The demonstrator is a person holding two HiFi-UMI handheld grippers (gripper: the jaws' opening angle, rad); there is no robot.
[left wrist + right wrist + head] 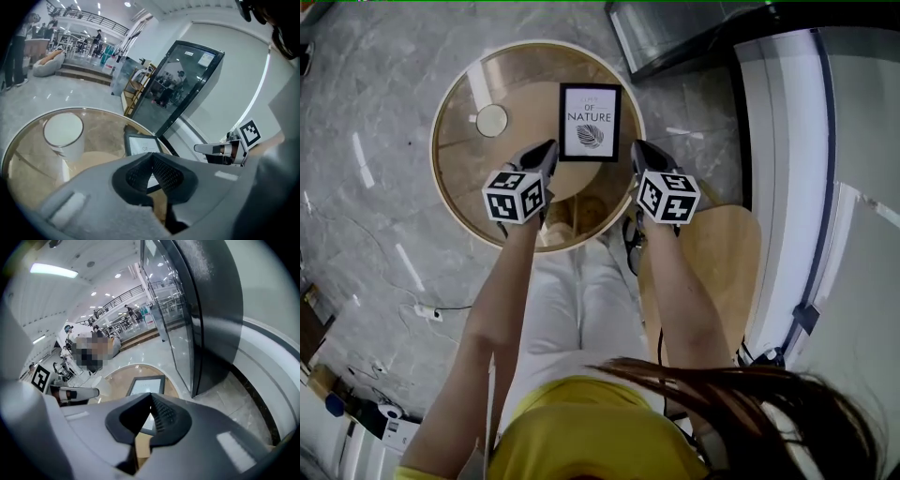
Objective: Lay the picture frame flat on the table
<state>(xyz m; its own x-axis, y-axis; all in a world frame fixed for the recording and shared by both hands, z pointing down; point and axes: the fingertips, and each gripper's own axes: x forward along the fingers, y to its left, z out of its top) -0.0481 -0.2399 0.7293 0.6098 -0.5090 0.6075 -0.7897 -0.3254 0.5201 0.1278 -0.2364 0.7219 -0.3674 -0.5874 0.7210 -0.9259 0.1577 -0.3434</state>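
Note:
A black picture frame [590, 122] with a white leaf print lies face up on the round glass table [450, 187], toward its far right side. My left gripper [549, 150] hovers just left of the frame's near corner and my right gripper [636, 150] just right of it. Both are shut with nothing between their jaws. In the left gripper view the frame [139, 144] shows beyond the closed left gripper [151, 157]. The right gripper view has the frame [146, 386] past the closed right gripper [151, 399].
A white round cup [491, 120] stands on the table's left half. A wooden seat [722, 253] is to the right of the person's legs. A dark glass panel [187, 89] rises behind the table. A power strip [427, 312] lies on the marble floor.

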